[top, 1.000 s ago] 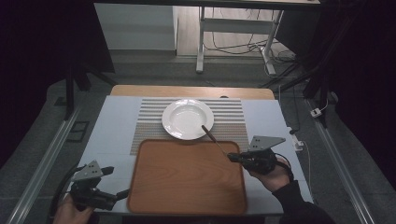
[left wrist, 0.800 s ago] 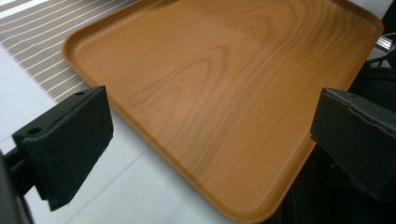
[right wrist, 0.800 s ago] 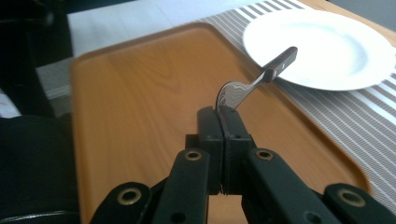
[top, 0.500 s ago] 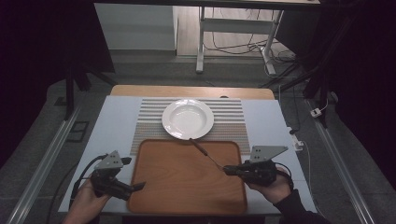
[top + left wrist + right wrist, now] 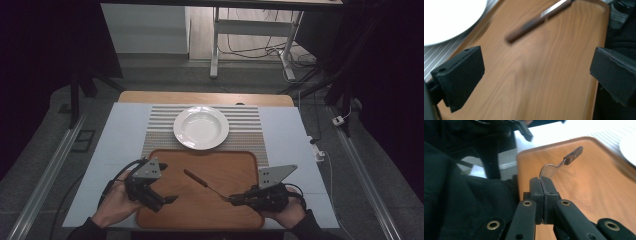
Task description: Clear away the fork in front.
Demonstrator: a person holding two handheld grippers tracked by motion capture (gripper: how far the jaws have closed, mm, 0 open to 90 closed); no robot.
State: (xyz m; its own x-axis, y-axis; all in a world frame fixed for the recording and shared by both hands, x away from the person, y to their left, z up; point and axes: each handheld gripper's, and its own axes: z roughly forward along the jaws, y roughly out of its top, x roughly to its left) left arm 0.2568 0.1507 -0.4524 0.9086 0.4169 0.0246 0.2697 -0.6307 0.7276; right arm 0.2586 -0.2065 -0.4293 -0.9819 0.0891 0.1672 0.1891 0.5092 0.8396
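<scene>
A metal utensil with a dark brown handle (image 5: 196,178) hangs over the wooden tray (image 5: 220,162), handle pointing toward the white plate (image 5: 201,127). My right gripper (image 5: 234,199) is shut on its metal end near the tray's front right. In the right gripper view the pads (image 5: 541,182) pinch the curved metal neck and the handle (image 5: 573,155) rises beyond. My left gripper (image 5: 167,184) is open over the tray's left part. In the left gripper view its jaws (image 5: 536,75) stand wide apart over bare wood, with the utensil (image 5: 529,27) blurred ahead.
The plate stands empty on a striped placemat (image 5: 160,127) beyond the tray. Both lie on a pale table (image 5: 117,135) with a wooden far edge. The plate's rim (image 5: 446,17) shows at upper left in the left gripper view. Cables trail off the table's right side.
My right gripper has drawn back toward the near edge, carrying the utensil from the plate's rim to over the tray. My left gripper has moved right, from the table's left corner onto the tray.
</scene>
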